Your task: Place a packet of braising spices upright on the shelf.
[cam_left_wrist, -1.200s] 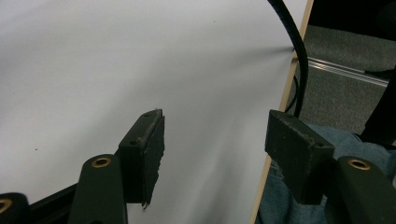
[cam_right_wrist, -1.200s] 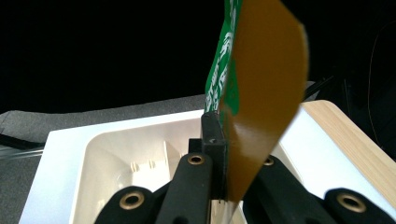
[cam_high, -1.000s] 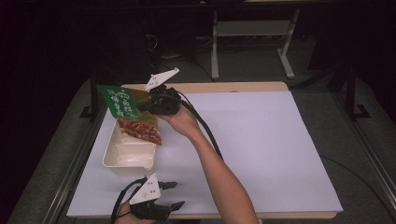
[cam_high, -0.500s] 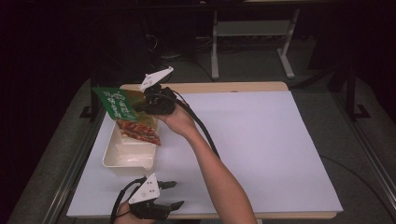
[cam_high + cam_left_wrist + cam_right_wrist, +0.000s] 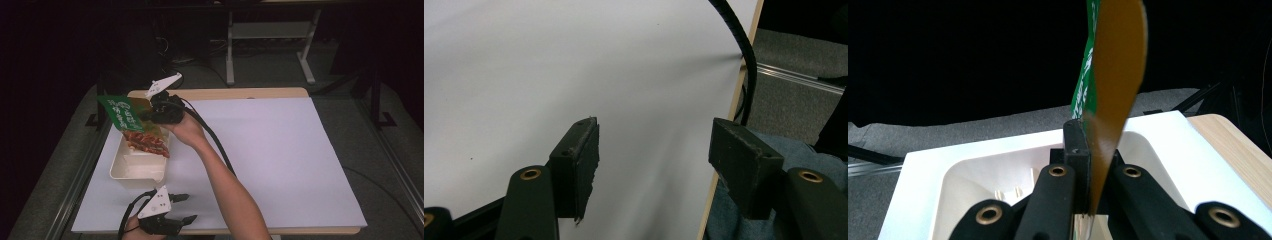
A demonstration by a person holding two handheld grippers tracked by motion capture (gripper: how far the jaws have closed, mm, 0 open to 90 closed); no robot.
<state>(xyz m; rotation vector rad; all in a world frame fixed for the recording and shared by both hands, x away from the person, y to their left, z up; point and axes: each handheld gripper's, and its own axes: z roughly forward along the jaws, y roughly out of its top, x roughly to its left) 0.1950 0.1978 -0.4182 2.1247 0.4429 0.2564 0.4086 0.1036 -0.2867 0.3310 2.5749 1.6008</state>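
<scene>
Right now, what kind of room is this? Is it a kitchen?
Probably not a kitchen; it looks like a workshop or lab set up for recording. A table with a plain white cover stands in a dark room, a metal stand behind it, and a person's hands hold cabled grippers, the right gripper gripping a snack packet.

Over the last second the right claw (image 5: 146,114) shifted slightly toward the table's far-left corner, carrying the green packet (image 5: 121,112) clamped between its jaws. Packet now sits a little farther left and higher over the white tray (image 5: 131,172); its green top reaches just past the tray's far-left end. Red-printed lower part of the packet hangs over the tray's far half.
</scene>
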